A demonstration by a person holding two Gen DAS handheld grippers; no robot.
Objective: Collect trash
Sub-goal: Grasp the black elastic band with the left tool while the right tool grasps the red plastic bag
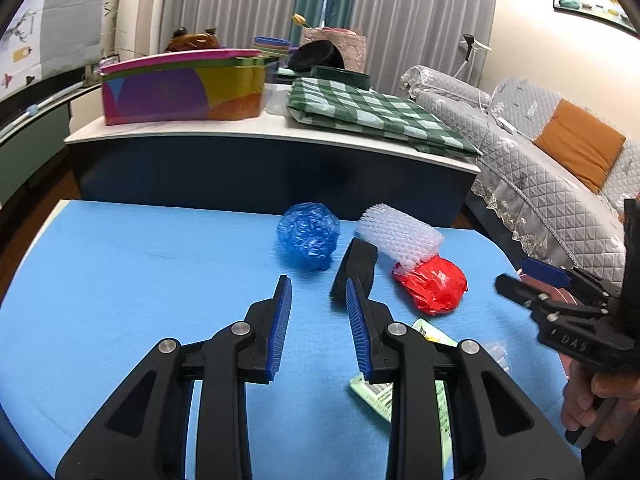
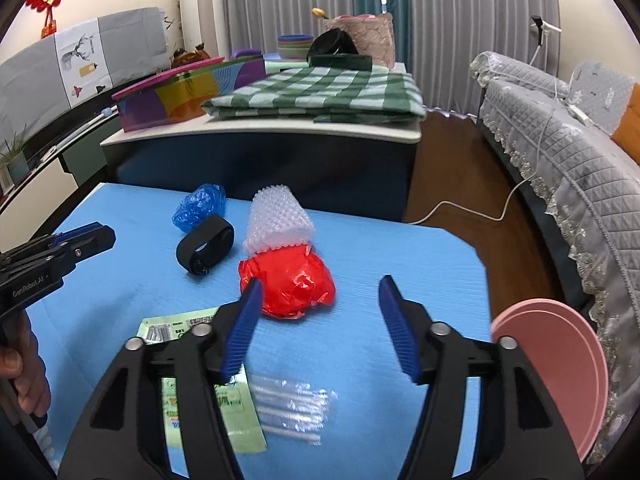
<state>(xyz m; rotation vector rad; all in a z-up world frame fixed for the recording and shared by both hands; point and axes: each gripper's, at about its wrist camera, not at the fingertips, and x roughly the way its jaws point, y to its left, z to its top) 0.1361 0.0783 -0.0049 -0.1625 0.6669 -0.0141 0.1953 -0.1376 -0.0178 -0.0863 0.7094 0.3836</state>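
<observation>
On the blue mat lie a crumpled blue plastic ball [image 1: 309, 235] [image 2: 200, 206], a black strap roll [image 1: 355, 267] [image 2: 205, 245], a white bubble-wrap roll [image 1: 400, 235] [image 2: 277, 220], a crumpled red plastic ball [image 1: 433, 283] [image 2: 289, 283], a green wrapper [image 1: 400, 388] [image 2: 200, 380] and a clear plastic wrapper [image 2: 292, 404]. My left gripper [image 1: 319, 312] is open and empty, near the strap roll. My right gripper [image 2: 320, 320] is open and empty, just before the red ball; it also shows at the right of the left wrist view [image 1: 516, 276].
A pink bin [image 2: 560, 368] stands at the mat's right edge. Behind the mat is a white-topped cabinet [image 1: 240, 128] with a colourful box [image 1: 184, 88] and a folded green checked cloth [image 1: 376, 116]. A grey sofa [image 2: 560, 152] is at the right.
</observation>
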